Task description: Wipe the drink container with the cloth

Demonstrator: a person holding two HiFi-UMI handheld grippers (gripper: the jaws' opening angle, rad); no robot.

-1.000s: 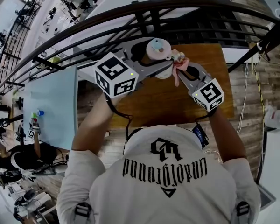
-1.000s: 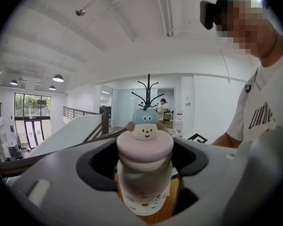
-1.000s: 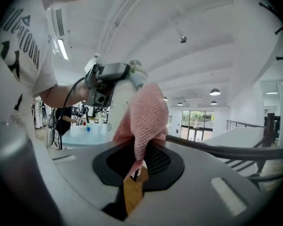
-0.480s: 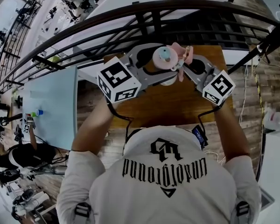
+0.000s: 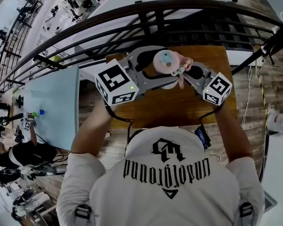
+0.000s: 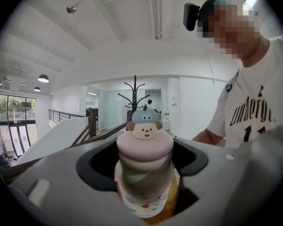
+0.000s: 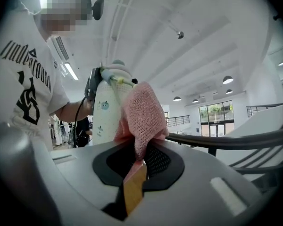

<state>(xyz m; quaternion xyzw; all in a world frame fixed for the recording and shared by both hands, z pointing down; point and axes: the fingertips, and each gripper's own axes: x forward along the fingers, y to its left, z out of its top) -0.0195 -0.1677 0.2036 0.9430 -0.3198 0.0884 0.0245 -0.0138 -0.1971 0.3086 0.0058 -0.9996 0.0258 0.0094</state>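
Reaching forward out of a white printed T-shirt (image 5: pixel 170 182), both of the person's forearms (image 5: pixel 92 131) are stretching over the bench, each hand carrying its tool. Nearest the body, the two marker cubes are showing their square patterns: the left one (image 5: pixel 115 82) is facing up towards the head camera, the right one (image 5: pixel 217 88) is tilting on a corner.

Moving on out, the left claw (image 6: pixel 145 199) is standing wide but not empty. Its jaws are pressing on both sides of the drink container (image 5: pixel 166 61), gripping the pale patterned body below the pink lid (image 6: pixel 145 142) (the one with the little cartoon head on top). The container is standing upright in that grip, over the far middle of the wooden bench (image 5: pixel 155 105); whether its foot is touching the wood, I cannot tell.

Coming in from the right, the right claw (image 7: pixel 137 166) is pinching narrow on the pink knitted cloth (image 7: pixel 139 112). The cloth is bunching up out of the jaws and lying against the container's side, just beside the lid.

Beyond the bench's far edge a dark curved railing (image 5: pixel 132 6) is sweeping across, and off to the left a pale blue table (image 5: pixel 56 107) is sitting well apart.
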